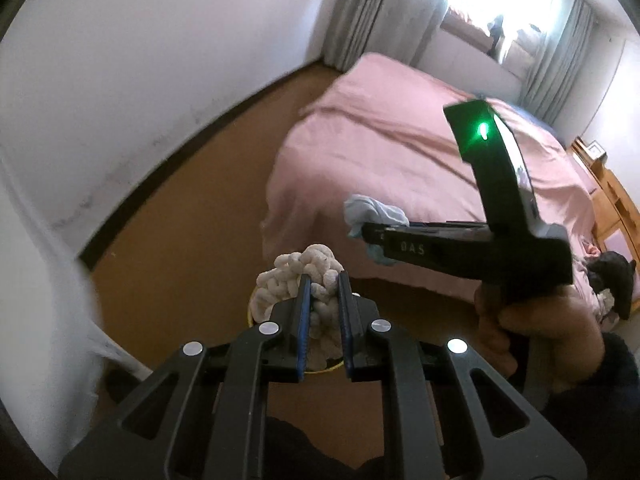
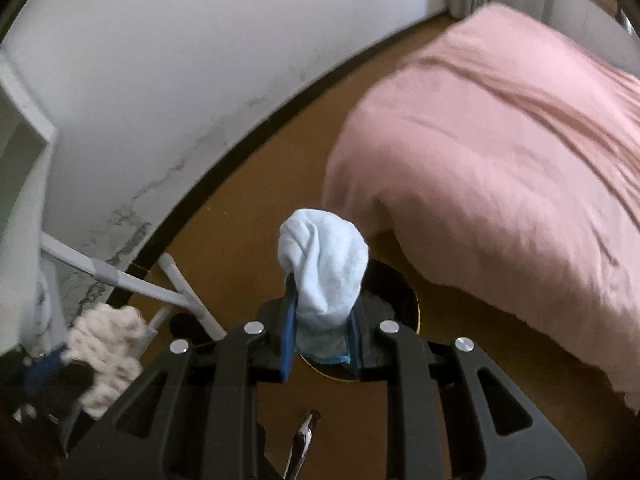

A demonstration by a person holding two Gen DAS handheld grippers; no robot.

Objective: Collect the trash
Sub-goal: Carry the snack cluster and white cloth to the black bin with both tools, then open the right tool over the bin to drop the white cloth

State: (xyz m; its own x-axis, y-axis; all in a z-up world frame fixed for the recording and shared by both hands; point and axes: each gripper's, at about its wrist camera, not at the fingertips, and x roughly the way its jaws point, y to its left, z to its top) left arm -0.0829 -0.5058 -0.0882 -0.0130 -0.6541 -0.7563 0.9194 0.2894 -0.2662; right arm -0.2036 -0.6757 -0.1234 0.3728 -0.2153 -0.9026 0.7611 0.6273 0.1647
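Your left tool (image 1: 324, 300) clamped on a cream knotted bundle (image 1: 304, 276), your right tool (image 2: 320, 312) pinching a pale blue cloth wad (image 2: 324, 264), both above the brown floor (image 1: 192, 216) beside the pink bed (image 2: 500, 152), only the right view showing a dark round bin (image 2: 400, 300) beneath the wad.

My left claw (image 1: 324, 300) grips a cream knotted bundle (image 1: 304, 280) over a yellow-rimmed bin (image 1: 256, 312) on the brown floor (image 1: 192, 216). To the right, my right claw (image 1: 374, 242) pinches a pale blue cloth (image 1: 370, 210) near the pink bed (image 1: 400, 152).
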